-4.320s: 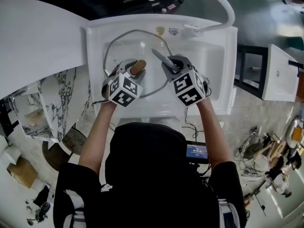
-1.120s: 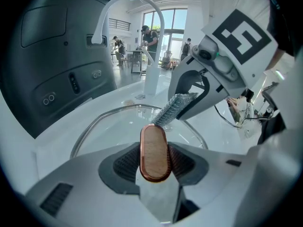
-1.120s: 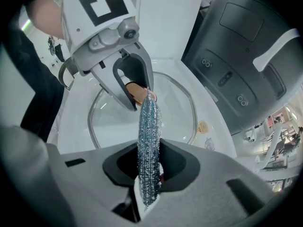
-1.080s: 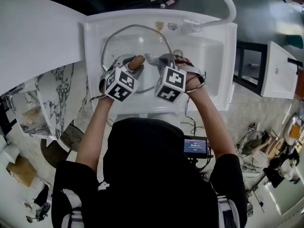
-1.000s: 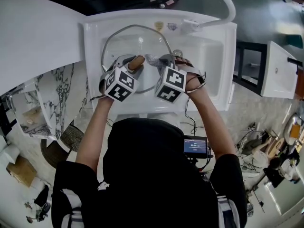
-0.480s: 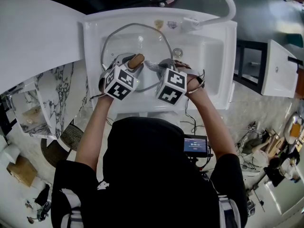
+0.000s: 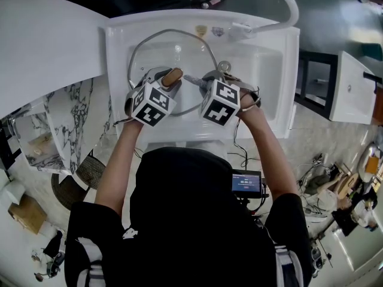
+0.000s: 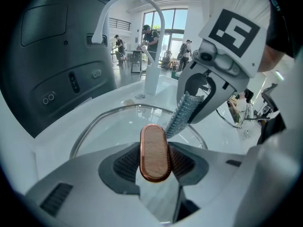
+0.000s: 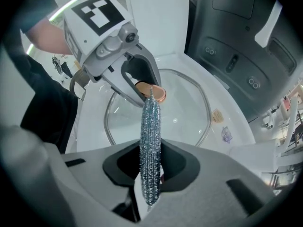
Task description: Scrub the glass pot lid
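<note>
Sink [image 7: 289, 82] cradles glass pot lid [image 7: 157, 49], knob [image 8: 154, 150] clamped in left gripper [image 7: 169, 80] jaws.

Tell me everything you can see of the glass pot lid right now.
The glass pot lid is round and clear, with a thin metal rim and an oblong wood-look handle edged in copper. It sits inside the white sink. The left gripper is shut on the handle; the right gripper's silvery scrubber reaches toward the glass beside it, contact unclear.
</note>
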Available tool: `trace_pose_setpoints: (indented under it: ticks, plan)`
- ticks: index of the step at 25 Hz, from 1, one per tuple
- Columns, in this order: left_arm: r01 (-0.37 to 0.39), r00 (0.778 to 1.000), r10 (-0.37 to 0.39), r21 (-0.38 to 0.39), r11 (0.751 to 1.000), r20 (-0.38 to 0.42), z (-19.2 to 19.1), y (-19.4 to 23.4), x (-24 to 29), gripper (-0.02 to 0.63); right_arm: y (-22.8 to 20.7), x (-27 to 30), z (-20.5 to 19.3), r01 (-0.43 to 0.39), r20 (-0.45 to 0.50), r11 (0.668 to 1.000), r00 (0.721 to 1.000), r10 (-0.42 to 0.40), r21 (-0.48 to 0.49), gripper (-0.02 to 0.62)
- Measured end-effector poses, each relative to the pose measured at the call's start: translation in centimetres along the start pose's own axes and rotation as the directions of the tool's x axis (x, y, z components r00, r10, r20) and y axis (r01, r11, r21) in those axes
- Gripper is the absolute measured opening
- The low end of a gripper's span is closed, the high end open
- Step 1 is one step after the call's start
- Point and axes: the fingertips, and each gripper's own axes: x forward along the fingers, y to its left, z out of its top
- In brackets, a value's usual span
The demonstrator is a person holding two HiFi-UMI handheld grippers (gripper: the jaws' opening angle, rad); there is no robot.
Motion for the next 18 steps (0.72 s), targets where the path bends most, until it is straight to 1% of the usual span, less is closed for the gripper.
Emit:
trace_pose_setpoints:
  ticks: [10, 13, 18]
  plan:
    - [-0.002, 1.000, 0.002, -0.005, 1.000, 0.001, 0.0, 0.0, 0.0, 0.170, -3.0, -0.3, 0.1, 0.052, 0.004, 0.998, 0.999, -0.052, 0.035, 0.067]
    - [-0.004, 1.000, 0.004, -0.009, 1.000, 0.005, 0.0, 0.0, -0.1, 0.170, -3.8, -0.4, 0.2, 0.073, 0.000, 0.997, 0.997, -0.073, 0.032, 0.067]
    - [-0.004, 1.000, 0.004, -0.014, 1.000, 0.004, 0.0, 0.0, -0.1, 0.169, -4.7, -0.4, 0.5, 0.084, 0.000, 0.996, 0.996, -0.084, 0.038, 0.067]
